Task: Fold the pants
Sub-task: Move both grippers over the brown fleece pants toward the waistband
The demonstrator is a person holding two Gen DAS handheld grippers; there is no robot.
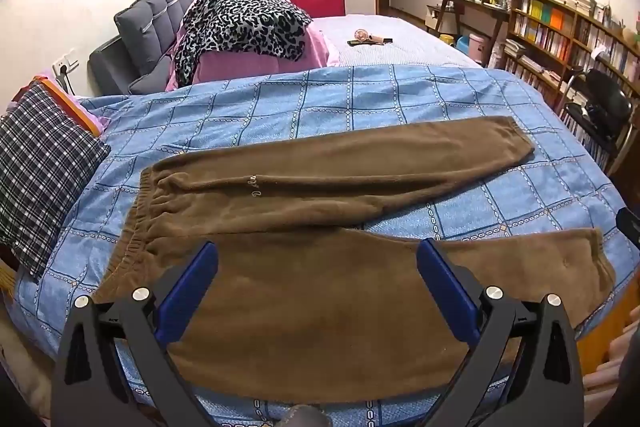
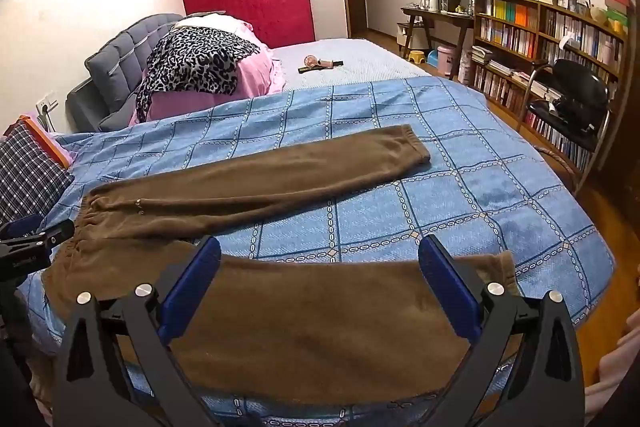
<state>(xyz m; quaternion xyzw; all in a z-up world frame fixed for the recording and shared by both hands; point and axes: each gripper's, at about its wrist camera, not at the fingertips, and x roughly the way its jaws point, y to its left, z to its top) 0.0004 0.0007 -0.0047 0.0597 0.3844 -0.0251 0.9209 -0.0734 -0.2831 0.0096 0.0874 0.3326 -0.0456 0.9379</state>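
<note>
Brown fleece pants (image 1: 320,195) lie spread flat on the blue checked bedspread (image 1: 280,107), waistband at the left, both legs running right in a V. My left gripper (image 1: 318,259) is open above the near leg close to the crotch, touching nothing. My right gripper (image 2: 320,259) is open above the near leg (image 2: 312,327), toward its cuff (image 2: 504,267). The far leg (image 2: 260,175) lies apart from the near one. The left gripper shows at the left edge of the right wrist view (image 2: 32,247).
A plaid pillow (image 1: 44,171) lies at the bed's left edge. Pink bedding with a leopard-print cloth (image 1: 240,27) is piled by the grey headboard. A small fan (image 2: 320,64) lies on the far bed. Bookshelves (image 2: 540,39) and a black chair (image 2: 576,99) stand on the right.
</note>
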